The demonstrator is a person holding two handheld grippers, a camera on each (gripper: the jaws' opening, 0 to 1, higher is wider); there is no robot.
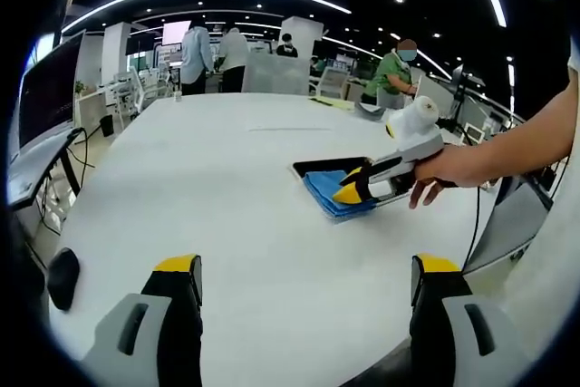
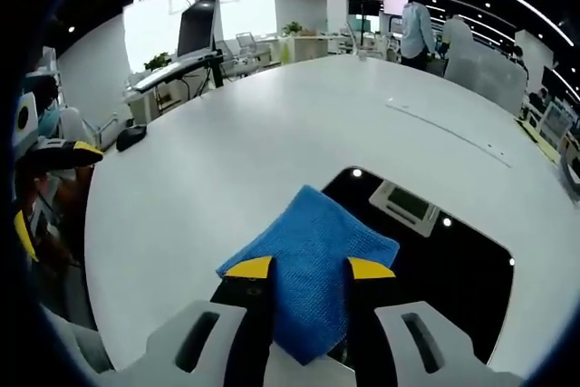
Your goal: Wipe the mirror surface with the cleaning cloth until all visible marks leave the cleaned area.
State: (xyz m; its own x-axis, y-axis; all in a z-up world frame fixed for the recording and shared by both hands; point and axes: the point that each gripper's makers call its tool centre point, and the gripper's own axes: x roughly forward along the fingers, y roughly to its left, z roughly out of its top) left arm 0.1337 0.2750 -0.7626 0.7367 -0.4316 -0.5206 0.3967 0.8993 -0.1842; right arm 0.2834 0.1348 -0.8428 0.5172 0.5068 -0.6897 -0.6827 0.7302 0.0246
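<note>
The cleaning cloth [image 2: 308, 265] is bright blue, soft and folded into a thick square with a bumpy weave. In the right gripper view it sits near the middle, a bit toward 6 o'clock, with one half on the mirror [image 2: 453, 269] and the other half on the white table [image 2: 227, 133]. The mirror is a flat dark rectangle lying on the table, toward 4 o'clock from the cloth, and it shows little bright ceiling lights and a pale square light in its shiny face. The right gripper [image 2: 310, 267] has its two yellow-tipped jaws one on each side of the cloth, set fairly wide, pressing down around it; I cannot tell if they squeeze it. In the left gripper view the cloth [image 1: 331, 195] and mirror [image 1: 324, 168] lie at about 2 o'clock from the middle, with the right gripper [image 1: 358, 189] on them, held by a hand [image 1: 449, 169]. The left gripper [image 1: 304, 269] hangs over bare table with its jaws wide apart and nothing between them. A black computer mouse [image 1: 62, 278] lies at the table edge at 8 o'clock. People [image 1: 391, 74] stand far behind.
</note>
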